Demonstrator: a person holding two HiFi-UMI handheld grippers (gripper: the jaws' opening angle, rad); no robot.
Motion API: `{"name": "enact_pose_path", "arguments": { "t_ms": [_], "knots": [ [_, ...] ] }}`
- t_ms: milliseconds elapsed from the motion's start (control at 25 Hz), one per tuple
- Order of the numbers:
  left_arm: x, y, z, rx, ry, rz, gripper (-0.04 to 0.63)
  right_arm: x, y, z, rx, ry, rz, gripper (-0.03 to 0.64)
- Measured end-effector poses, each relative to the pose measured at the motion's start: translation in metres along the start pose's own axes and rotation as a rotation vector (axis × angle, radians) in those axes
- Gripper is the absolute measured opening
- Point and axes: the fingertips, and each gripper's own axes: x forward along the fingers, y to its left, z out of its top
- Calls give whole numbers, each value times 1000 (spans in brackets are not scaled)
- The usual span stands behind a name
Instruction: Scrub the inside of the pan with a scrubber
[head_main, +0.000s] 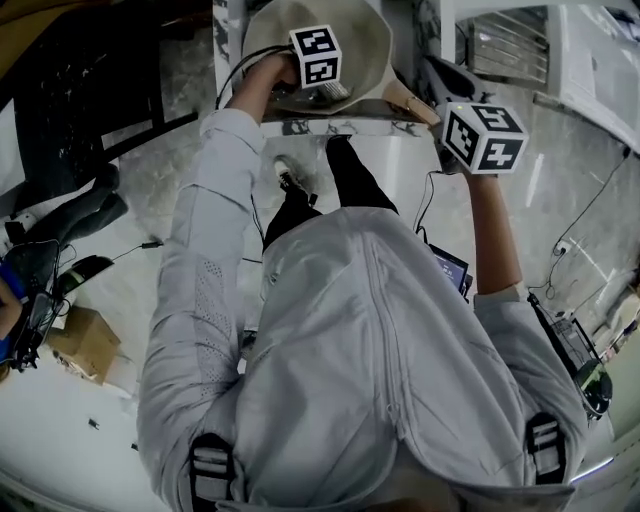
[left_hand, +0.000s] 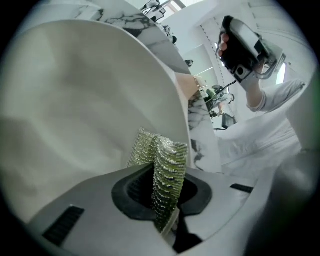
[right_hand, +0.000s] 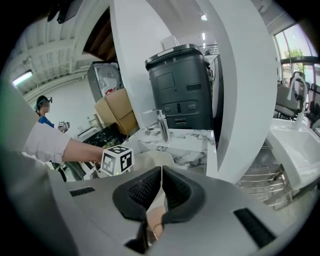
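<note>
— What kind of room is it?
— A big, bright hall. The floor (head_main: 160, 280) is pale and glossy, and a cardboard box (head_main: 85, 340) and thin cables (head_main: 590, 210) lie on it.
— And the furniture?
— A white marble counter (right_hand: 192, 145) carries a metal faucet (right_hand: 162, 125). Behind it stands a dark grey bin (right_hand: 182, 87), with brown cartons (right_hand: 120, 112) at its left. A broad white pillar (right_hand: 240, 75) rises at the right, beside a metal rack (right_hand: 265, 177). Daylight comes through a window (right_hand: 295, 55), and a strip lamp (right_hand: 22, 77) shines on the ceiling.
</note>
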Motion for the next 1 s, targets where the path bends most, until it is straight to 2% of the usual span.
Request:
{"name": "enact_pose_path", "arguments": {
  "t_ms": [80,200,520,600,680,840,1000],
  "knots": [
    [-6,-16,2,17,-62,-29,64,-9,8,-3,-8,-16,-10,37],
    [-21,-40,10,41,-203,-58,64,-25,22,-6,-9,-45,-21,37],
    [-49,-69,7,89,-381,112,64,-68,50,-7,-20,-124,-46,37],
    [-63,-82,6,134,-442,201,64,-81,58,-5,-19,-147,-61,37],
    [-83,-88,3,167,-510,338,64,-96,66,-1,-20,-176,-78,37],
    [-123,-100,-11,170,-674,596,64,-120,90,5,-48,-221,-105,37],
    [-147,-136,-32,192,-807,744,64,-141,125,6,-100,-243,-120,37]
  ]
}}
